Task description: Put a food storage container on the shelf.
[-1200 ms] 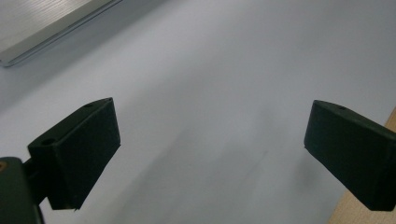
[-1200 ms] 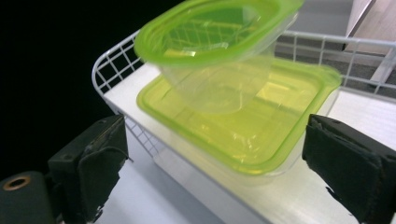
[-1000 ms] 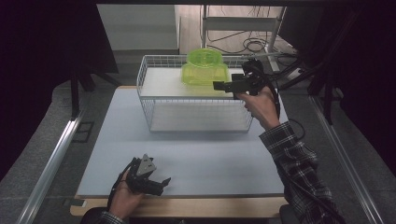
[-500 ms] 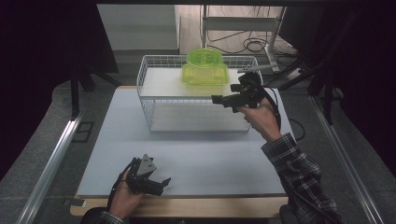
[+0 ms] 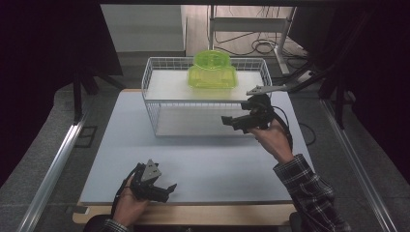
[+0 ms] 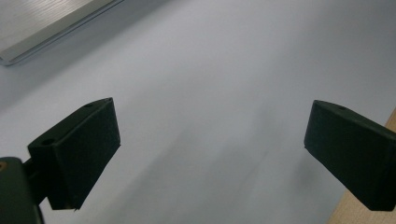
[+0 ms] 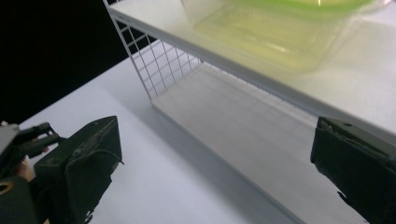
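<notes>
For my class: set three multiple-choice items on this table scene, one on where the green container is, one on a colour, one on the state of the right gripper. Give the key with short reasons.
1. Where does the green container stand?
A. on the top shelf of the wire rack
B. on the lower shelf
C. on the table

2. What colour is the wire rack?
A. black
B. white
C. red

3. How are the jaws of the right gripper?
A. shut on the container
B. shut, empty
C. open, empty

Key: 1 A, the container rests on the upper board. 2 B, the mesh is white. 3 C, the right gripper view shows the jaws wide apart with nothing between them.
</notes>
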### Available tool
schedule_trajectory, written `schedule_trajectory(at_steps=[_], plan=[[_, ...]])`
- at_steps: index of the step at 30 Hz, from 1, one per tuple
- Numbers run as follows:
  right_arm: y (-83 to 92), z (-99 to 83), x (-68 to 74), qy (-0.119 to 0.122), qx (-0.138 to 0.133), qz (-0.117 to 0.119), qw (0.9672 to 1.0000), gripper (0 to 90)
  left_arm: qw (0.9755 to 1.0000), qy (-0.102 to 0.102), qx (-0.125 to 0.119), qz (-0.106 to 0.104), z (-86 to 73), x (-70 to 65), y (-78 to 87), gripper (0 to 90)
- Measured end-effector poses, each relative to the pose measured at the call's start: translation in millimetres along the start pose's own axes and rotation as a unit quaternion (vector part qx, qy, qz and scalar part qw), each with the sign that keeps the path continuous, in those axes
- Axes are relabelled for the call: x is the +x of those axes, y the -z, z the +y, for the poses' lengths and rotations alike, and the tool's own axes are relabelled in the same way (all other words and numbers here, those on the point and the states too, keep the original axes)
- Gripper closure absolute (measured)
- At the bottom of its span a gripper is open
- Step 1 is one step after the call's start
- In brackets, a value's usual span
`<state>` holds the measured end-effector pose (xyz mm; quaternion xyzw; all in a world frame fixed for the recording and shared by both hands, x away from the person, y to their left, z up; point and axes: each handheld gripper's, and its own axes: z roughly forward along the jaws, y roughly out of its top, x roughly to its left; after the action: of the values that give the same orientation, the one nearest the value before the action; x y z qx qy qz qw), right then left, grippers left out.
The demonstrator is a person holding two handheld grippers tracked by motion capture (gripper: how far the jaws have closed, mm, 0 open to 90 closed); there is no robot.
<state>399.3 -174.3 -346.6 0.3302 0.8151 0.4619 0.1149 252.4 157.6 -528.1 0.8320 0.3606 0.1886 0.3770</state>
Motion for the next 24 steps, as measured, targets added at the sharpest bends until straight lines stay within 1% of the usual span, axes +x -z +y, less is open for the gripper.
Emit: schedule_trajectory(at_steps=[7,13,22,24], plan=[[0.5,-21.1,0.9,-0.004,0.007,0.000,1.0000,0.9,1.0000,0.001,-0.001,0.001,-0.1,0.4,0.4,3.3],[1.2,-40.0,1.6,0.005,0.014,-0.012,0.9998,0.0,1.0000,0.000,0.000,0.001,-0.2,0.7,0.8,3.3],[-0.5,-72.4,0.5,0.003,0.026,-0.027,0.9993,0.0,1.0000,0.000,0.001,0.003,-0.5,1.3,0.8,3.3],[-1.5,-79.3,0.3,0.006,0.026,-0.033,0.9991,0.0,1.0000,0.000,0.001,0.004,-0.6,1.5,0.9,3.3]])
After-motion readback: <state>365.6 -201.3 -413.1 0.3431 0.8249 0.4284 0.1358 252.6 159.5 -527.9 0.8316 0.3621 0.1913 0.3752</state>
